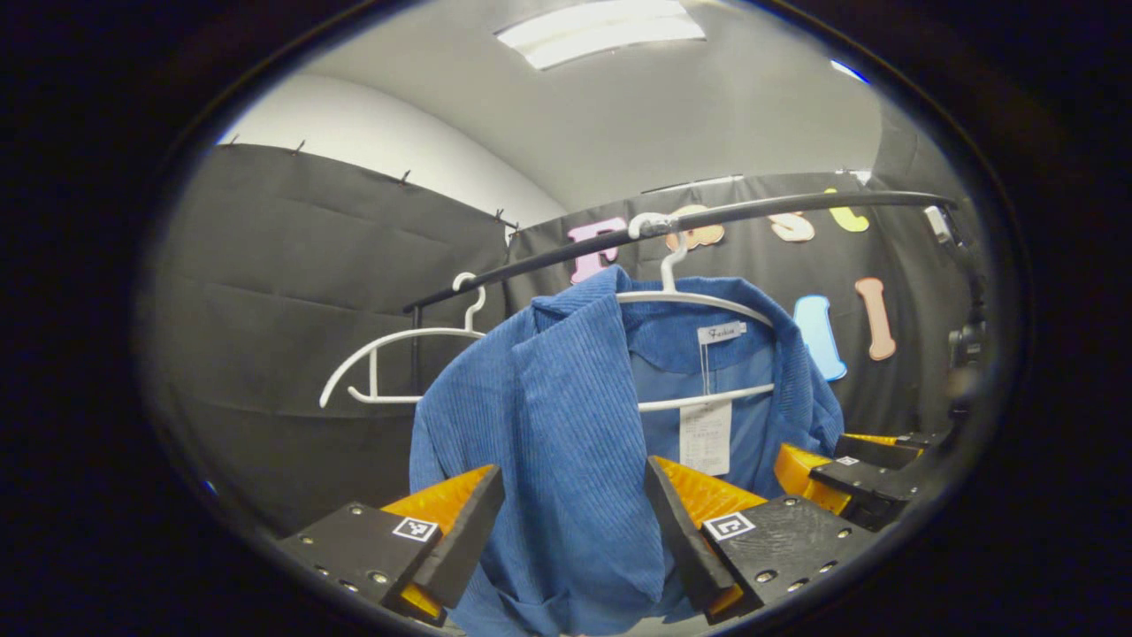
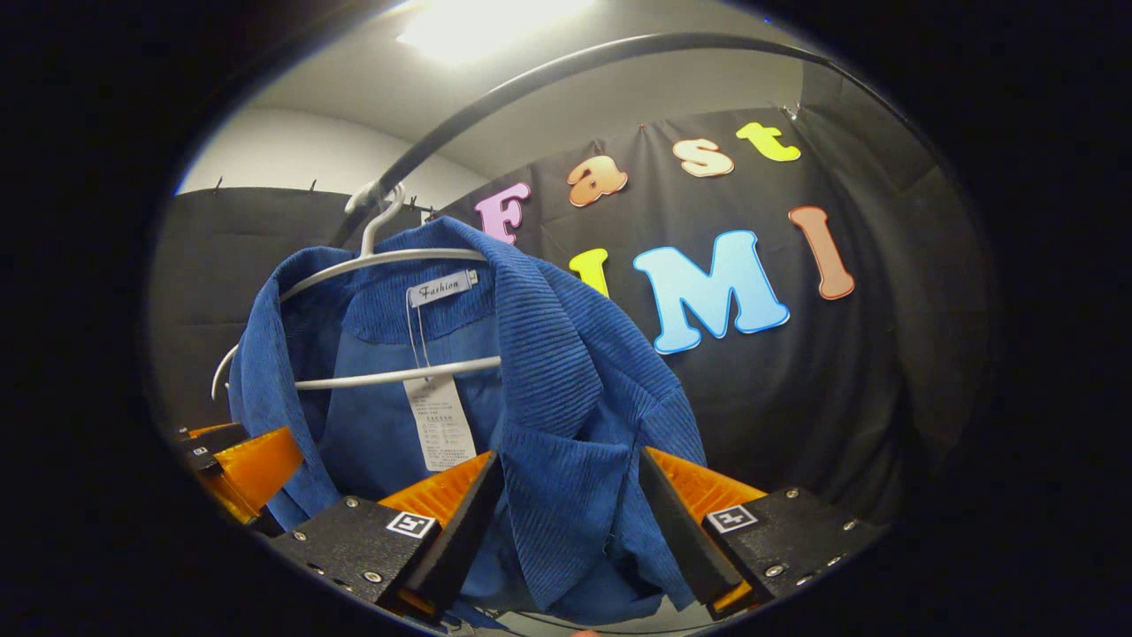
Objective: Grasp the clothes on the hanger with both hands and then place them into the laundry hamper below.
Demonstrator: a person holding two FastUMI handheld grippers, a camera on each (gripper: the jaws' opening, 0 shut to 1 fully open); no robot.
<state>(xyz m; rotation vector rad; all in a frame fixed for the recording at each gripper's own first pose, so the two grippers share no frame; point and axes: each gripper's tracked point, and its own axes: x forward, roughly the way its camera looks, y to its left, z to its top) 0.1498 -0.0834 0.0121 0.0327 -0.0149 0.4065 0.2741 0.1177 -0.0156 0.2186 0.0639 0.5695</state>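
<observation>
Blue jacket hangs on a white hanger from the rail, hamper somewhere below. Left gripper and right gripper each straddle a front panel, jaws spread with cloth between, not yet clenched, likely set for a two-sided pull-off. Left gripper view adds a spare hanger at 9 o'clock; the right gripper view doesn't.

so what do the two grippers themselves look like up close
Both look alike. The left gripper has two wedge-shaped fingers on flat black blocks studded with silver screws, each block carrying a small square black-and-white marker. The right gripper has the same black screwed blocks, square markers and wedge fingers. No cables or sleeves are visible.
</observation>
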